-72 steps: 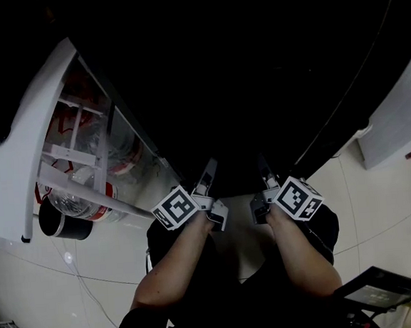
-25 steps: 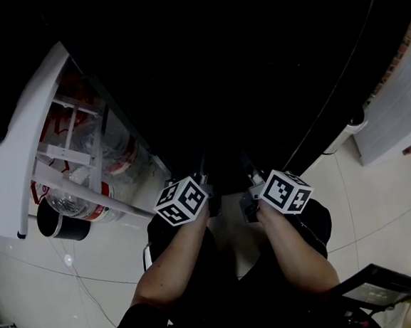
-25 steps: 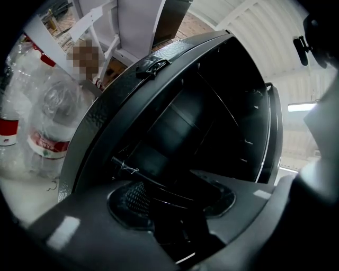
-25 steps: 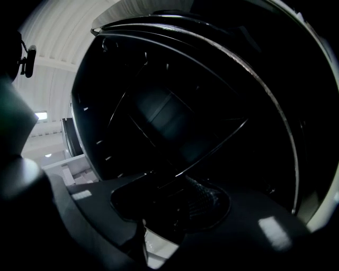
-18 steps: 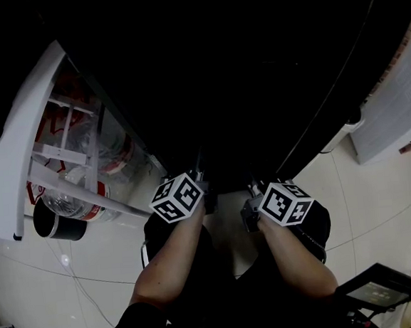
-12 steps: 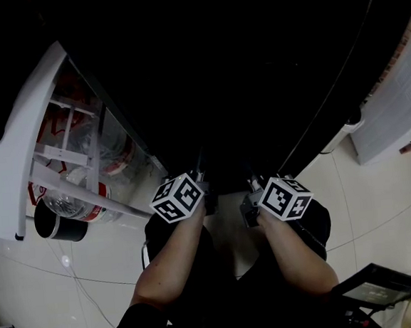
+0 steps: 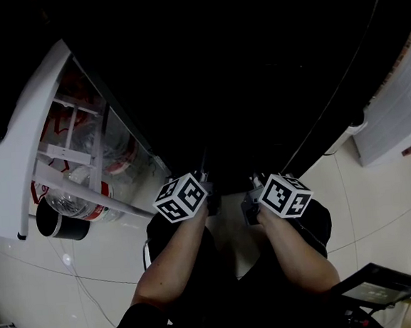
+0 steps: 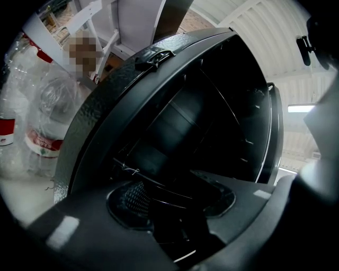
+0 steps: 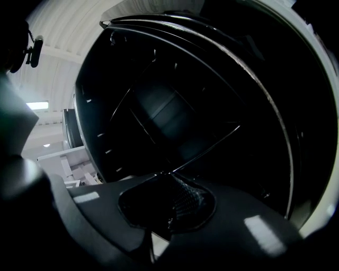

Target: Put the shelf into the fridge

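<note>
Shelf [image 9: 204,150] sits inside the dark fridge [image 7: 256,84], front edge at the opening. Left tongs [image 8: 172,209] clamp that edge; right tongs [image 9: 169,179], jaws just closed in, pinch it alongside. Door [image 7: 12,155] stands wide at left.

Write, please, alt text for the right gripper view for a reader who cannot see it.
The right gripper, whose jaws have just been closing, pinches the edge of a thin dark shelf reaching into the black fridge interior. A white ribbed panel shows at upper left.
</note>
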The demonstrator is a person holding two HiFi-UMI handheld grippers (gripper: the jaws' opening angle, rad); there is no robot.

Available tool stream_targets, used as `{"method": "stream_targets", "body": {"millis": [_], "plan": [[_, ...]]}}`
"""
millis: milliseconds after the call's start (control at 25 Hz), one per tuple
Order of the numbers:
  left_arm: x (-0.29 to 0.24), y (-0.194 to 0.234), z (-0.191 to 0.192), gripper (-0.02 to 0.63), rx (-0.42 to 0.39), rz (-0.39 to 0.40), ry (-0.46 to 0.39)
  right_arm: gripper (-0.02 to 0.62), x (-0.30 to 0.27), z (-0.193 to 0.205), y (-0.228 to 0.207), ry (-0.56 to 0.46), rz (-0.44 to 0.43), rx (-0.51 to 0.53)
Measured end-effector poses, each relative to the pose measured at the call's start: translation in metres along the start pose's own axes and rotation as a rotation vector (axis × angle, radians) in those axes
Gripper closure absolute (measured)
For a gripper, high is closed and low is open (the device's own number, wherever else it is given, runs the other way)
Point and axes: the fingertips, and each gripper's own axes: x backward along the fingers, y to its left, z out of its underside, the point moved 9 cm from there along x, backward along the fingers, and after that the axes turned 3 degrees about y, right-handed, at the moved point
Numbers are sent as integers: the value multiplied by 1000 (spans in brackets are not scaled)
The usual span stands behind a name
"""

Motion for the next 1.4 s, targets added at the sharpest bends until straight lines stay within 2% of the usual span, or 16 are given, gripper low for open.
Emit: {"method": "stream_targets", "body": {"millis": [280,320,400,440,560,680,840,920,1200,1400], "plan": [[12,-2,3,403,5,12,38,577,-6,-3,2,-1,-5,-2],[16,-3,6,415,10,11,49,570,-8,-3,2,-3,-9,-4],[18,-4,9,502,15,17,61,557,-10,-5,2,-10,-9,-7],[17,-5,8,515,10,23,63,557,-12,-5,2,-13,-8,-9],[9,-4,2,500,-39,15,76,554,-17,-5,3,-15,-15,-12],[2,-5,7,502,-100,-32,103,554,-22,-7,1,-17,-19,-6],[-6,-4,8,503,-141,-85,107,562,-28,-11,-3,-21,-5,0],[-9,-6,8,503,-167,-87,108,580,-30,-13,-5,-20,13,6],[-8,-4,3,526,-228,-82,92,578,-39,-14,-2,-3,26,46],[-15,-15,9,540,-379,-64,101,577,-39,-19,-6,20,20,53]]}}
